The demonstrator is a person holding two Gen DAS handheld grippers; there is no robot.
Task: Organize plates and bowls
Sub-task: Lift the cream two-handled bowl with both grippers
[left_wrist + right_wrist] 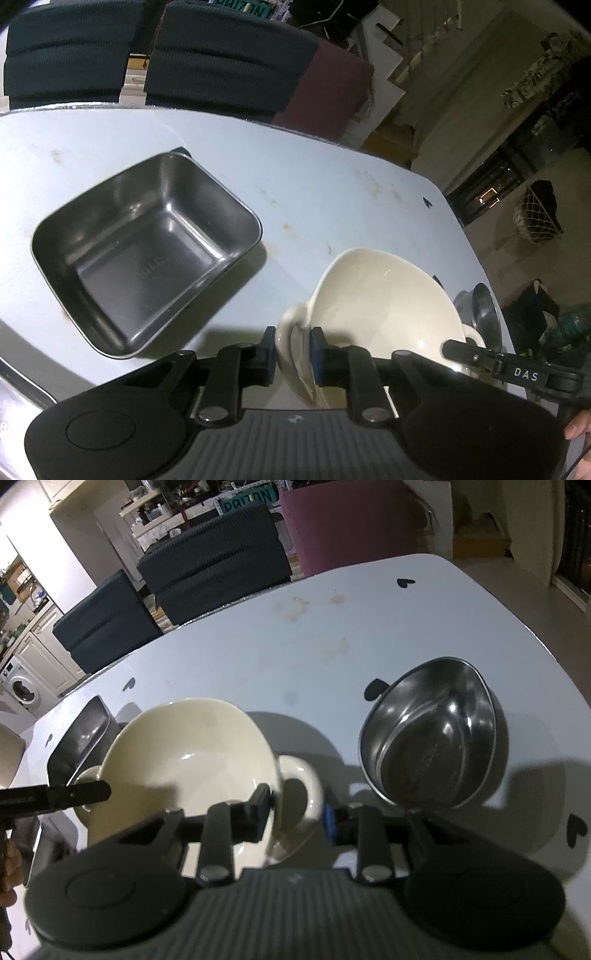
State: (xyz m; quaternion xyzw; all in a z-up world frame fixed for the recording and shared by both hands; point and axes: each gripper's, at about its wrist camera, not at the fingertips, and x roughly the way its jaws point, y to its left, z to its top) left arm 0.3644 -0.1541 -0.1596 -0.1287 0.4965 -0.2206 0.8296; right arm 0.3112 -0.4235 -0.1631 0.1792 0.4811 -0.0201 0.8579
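A cream ceramic bowl (380, 299) with two loop handles sits tilted on the white table (295, 177). My left gripper (293, 349) is shut on the bowl's left handle (291, 332). My right gripper (297, 812) has its jaws around the bowl's right handle (303, 786), both pads against it. The bowl also shows in the right wrist view (184, 753). A rectangular steel tray (144, 243) lies to the left of the bowl. A round steel bowl (432, 746) stands to the right of the cream bowl.
Dark blue chairs (221, 59) and a maroon chair (328, 88) stand along the table's far edge. The table's right edge (476, 251) drops to the floor. Small black heart marks (405, 582) dot the tabletop. The steel tray's edge shows at the left (85, 731).
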